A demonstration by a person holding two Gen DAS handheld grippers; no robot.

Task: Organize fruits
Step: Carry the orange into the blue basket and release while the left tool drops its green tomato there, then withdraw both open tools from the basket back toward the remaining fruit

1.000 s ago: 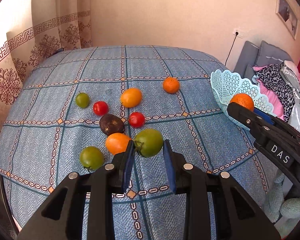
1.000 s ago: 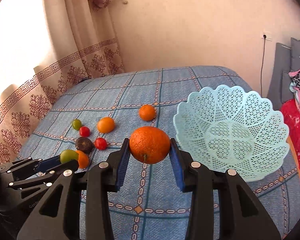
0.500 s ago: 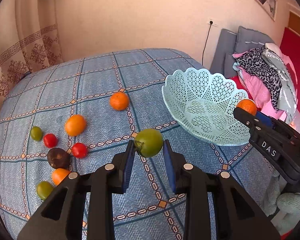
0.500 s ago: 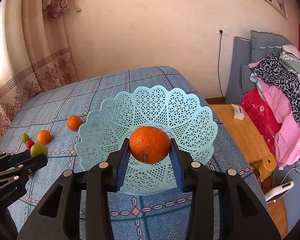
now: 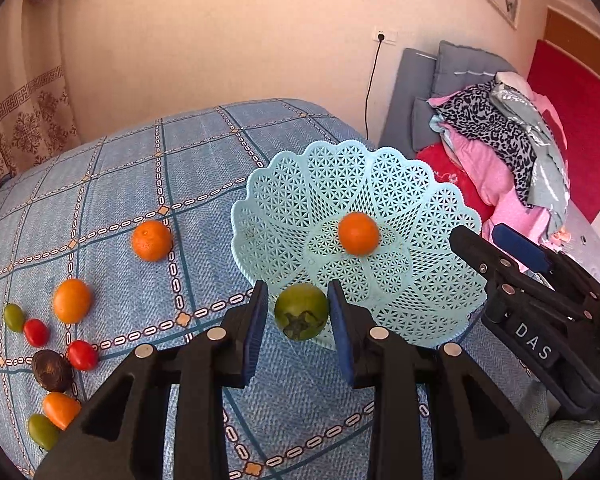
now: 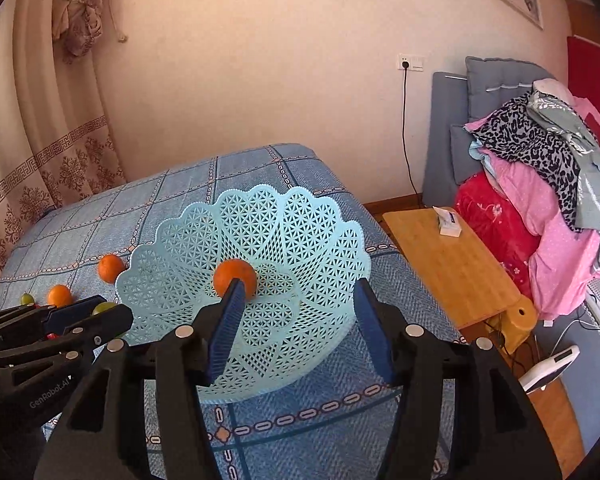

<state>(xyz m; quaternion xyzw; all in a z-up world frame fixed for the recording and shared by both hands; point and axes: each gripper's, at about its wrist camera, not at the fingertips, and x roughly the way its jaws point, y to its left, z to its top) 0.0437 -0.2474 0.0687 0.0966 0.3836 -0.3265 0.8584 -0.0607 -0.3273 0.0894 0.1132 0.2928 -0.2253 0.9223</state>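
While the left tongs [image 5: 298, 312] clamp a green tomato [image 5: 301, 311], the right tongs [image 6: 296, 320] gape over the basket [image 6: 180, 248].

The left wrist camera looks along its fingers, down and forward over the blue bedspread [image 5: 148, 184], close to the near rim of the lattice basket [image 5: 432, 184]. The right wrist camera faces the same basket [image 6: 168, 248] from its other side. Both views share the basket, bedspread and back wall.

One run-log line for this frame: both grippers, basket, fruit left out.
left gripper: around green tomato, grip unclear | right gripper: open | basket: one orange | other fruit on bedspread
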